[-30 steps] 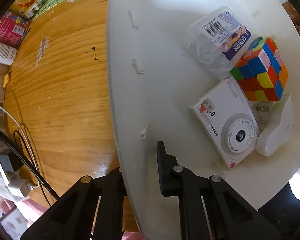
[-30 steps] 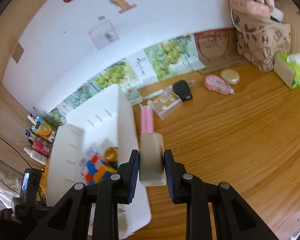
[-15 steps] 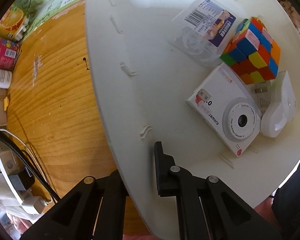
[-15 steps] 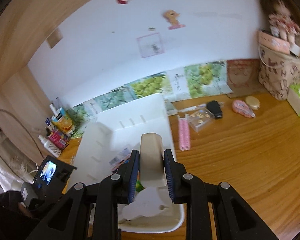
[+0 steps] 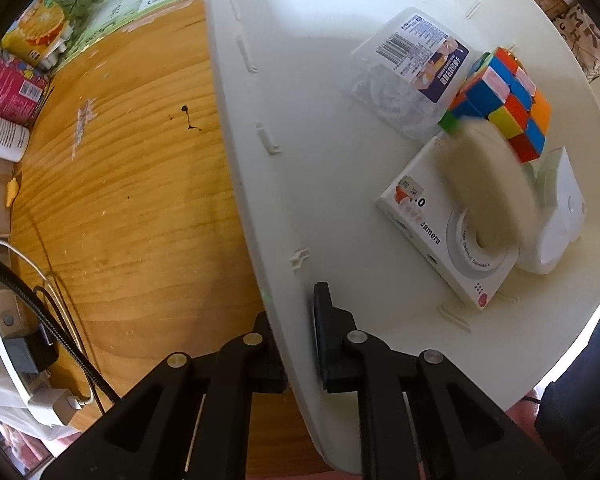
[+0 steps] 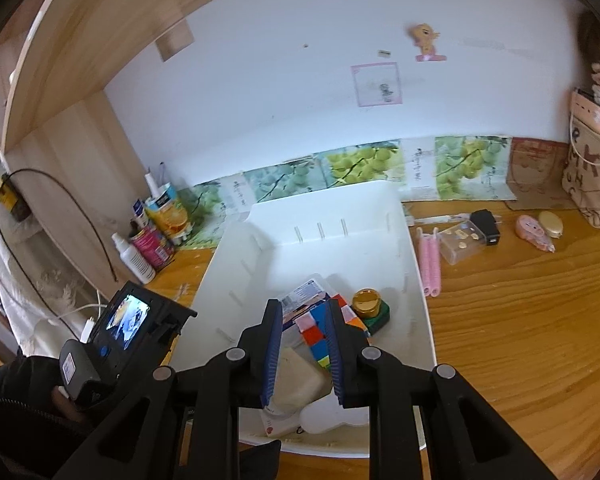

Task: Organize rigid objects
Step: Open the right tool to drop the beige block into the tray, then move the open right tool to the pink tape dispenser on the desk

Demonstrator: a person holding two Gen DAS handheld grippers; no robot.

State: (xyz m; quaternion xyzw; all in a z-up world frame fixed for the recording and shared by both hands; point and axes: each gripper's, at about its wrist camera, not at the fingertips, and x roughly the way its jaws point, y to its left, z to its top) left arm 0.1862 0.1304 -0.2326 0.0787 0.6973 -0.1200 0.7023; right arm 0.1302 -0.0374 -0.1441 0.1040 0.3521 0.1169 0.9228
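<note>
The beige disc [image 5: 486, 184], lying on the camera [image 5: 416, 216] in the bin [image 5: 320, 120] at right, seems light, stiff and smooth, best pinched across its flat faces; the right gripper [image 6: 304, 308] closes empty, the left gripper [image 5: 296, 312] opens astride the bin wall.

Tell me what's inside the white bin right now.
The white bin holds a colour cube, a clear labelled pack, a white toy camera, a white dispenser and a blurred beige piece over the camera, hiding its lens.
</note>
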